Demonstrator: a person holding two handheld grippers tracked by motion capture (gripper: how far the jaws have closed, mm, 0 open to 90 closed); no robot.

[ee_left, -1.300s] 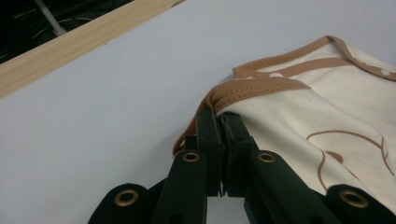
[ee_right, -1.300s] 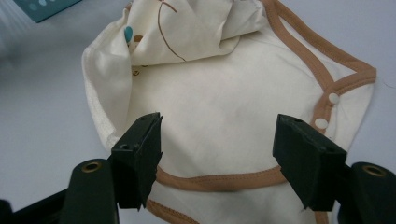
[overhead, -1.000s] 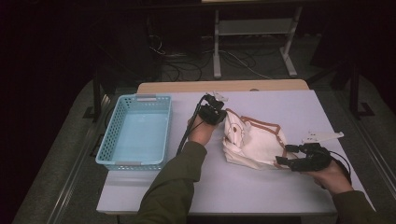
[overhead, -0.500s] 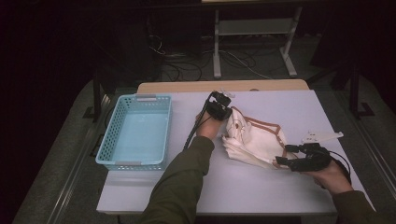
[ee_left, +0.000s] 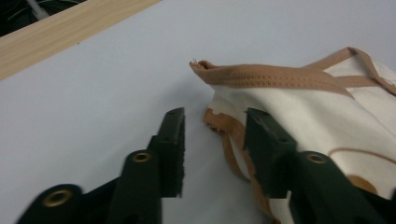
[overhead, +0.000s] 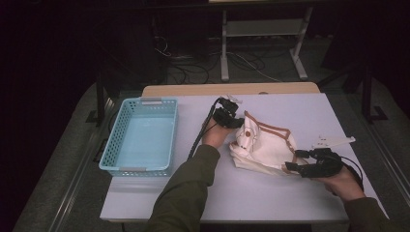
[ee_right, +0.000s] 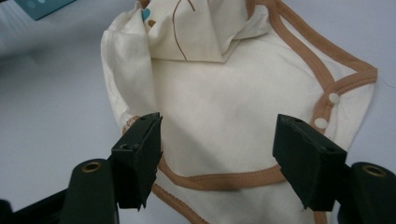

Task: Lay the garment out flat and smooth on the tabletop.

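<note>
**Both grippers at the cream garment, neither clamped on it**

Cream cotton baby garment w/ tan-brown binding point(overhead: 265, 145) lies bunched on the pale grey tabletop point(overhead: 300, 111), right of centre, well apart from the light-blue plastic mesh basket point(overhead: 140, 135) at the table's left.

Left gripper point(overhead: 237, 122) sits at the garment's far-left corner. In the left gripper view its jaws have just been opening; they now stand partway apart, w/ a strip of tan binding point(ee_left: 229, 135) lying in the gap, pads not pressing it. A folded tan edge point(ee_left: 275, 77) rises just beyond the jaws; light wood table edge point(ee_left: 70, 32) shows farther off.

Right gripper point(overhead: 296, 166) is at the garment's near-right edge. In the right gripper view the jaws stand wide, one each side of the cream cloth point(ee_right: 224, 121), over a curved tan seam point(ee_right: 219, 179); nothing is pinched. Two white snap buttons point(ee_right: 327, 109) sit along the binding on the right. A folded flap w/ thin brown line print point(ee_right: 196, 28) lies at the far end.
</note>
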